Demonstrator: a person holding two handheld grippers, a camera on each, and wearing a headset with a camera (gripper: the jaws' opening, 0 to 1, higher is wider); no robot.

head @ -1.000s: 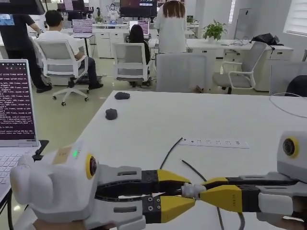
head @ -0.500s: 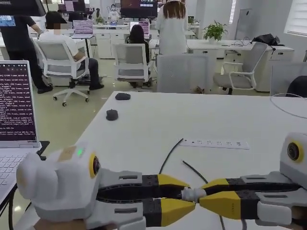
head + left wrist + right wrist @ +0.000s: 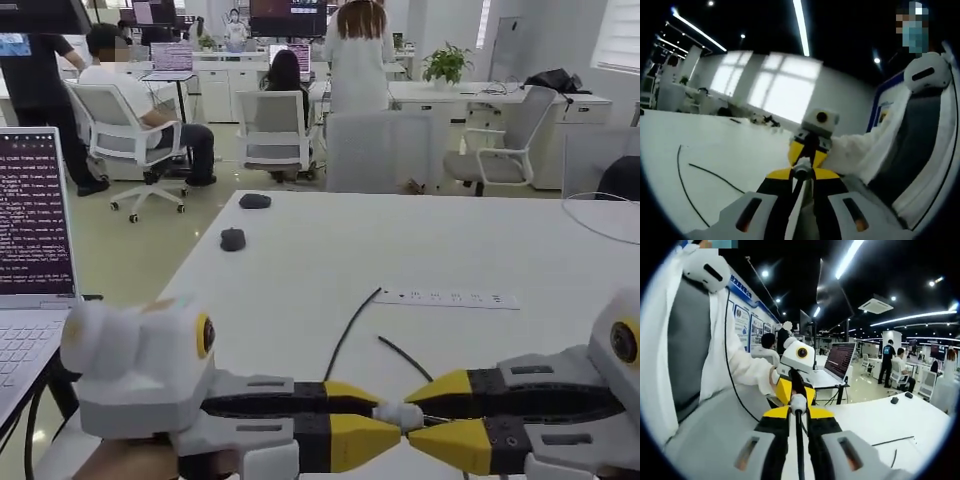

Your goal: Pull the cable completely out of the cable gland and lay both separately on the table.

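While both grippers met tip to tip above the white table [image 3: 300, 260], the left gripper [image 3: 387, 418] was clamped on the white cable gland [image 3: 402, 412], held in the air. The right gripper [image 3: 422, 418] was closed on the black cable [image 3: 799, 440], which ran between its jaws up to the gland. More black cable lay loose across the table.

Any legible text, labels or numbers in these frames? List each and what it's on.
Laptop screen: lines of terminal text, too small to read.
Wall posters: printed text, blurred, unreadable.
Background monitor: content too small to read.
Power strip: no legible markings.
Nothing can be quoted as it reads.
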